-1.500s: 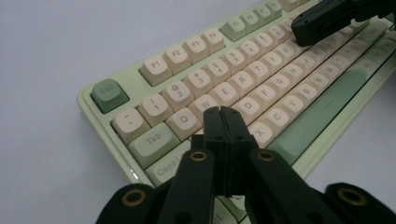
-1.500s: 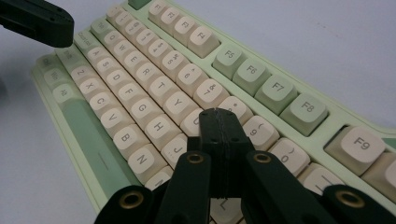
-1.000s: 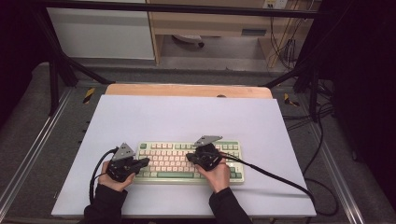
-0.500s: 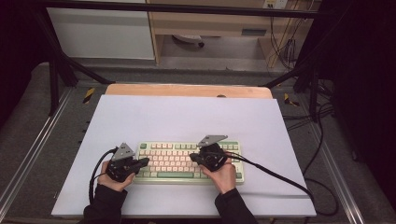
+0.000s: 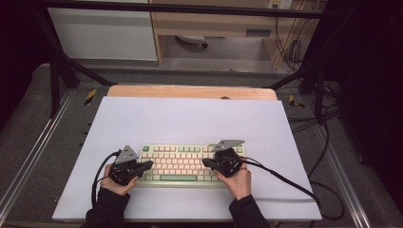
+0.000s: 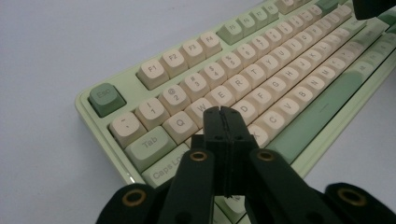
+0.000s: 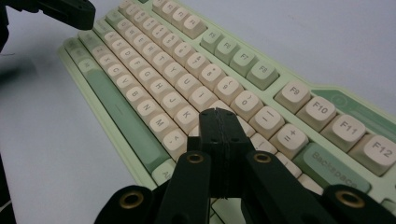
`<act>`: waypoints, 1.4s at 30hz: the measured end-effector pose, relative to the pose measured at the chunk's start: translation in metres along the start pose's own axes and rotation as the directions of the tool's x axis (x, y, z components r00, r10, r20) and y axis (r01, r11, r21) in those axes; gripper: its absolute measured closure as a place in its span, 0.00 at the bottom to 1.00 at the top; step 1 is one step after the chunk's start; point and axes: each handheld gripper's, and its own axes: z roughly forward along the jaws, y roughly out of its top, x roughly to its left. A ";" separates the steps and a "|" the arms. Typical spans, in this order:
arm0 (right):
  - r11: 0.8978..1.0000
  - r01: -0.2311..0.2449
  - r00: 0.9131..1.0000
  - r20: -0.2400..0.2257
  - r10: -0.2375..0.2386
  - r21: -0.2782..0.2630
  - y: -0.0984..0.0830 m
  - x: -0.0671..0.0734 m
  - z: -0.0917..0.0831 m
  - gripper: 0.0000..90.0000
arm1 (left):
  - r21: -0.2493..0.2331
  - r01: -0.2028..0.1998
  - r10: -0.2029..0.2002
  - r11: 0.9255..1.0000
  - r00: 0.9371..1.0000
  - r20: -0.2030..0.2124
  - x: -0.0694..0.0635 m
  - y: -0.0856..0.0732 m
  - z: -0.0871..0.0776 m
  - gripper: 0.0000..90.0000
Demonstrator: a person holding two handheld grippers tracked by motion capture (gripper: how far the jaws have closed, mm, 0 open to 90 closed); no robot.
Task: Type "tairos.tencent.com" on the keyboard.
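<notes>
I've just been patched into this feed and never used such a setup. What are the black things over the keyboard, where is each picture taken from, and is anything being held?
No robot arm here: a person holds a handheld two-jaw tool in each hand. The high view looks down on a white table with a green and cream keyboard. The left gripper and right gripper point inward over its ends. The other two pictures come from cameras riding on each tool. In the left gripper view, shut jaws sit near Q and W; in the right gripper view, shut jaws sit near the punctuation keys. Neither holds anything.
</notes>
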 end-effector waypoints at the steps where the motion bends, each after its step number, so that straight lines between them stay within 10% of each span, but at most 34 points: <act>1: 1.000 -0.003 1.000 -0.005 0.003 -0.001 -0.002 -0.001 -0.002 1.00 | 0.001 -0.002 0.002 1.000 1.000 0.001 0.000 0.000 0.000 1.00; 42: 0.998 -0.053 0.998 -0.020 0.053 -0.026 -0.039 -0.019 -0.030 1.00 | 0.026 -0.035 0.036 0.999 0.999 -0.016 -0.021 0.033 0.044 1.00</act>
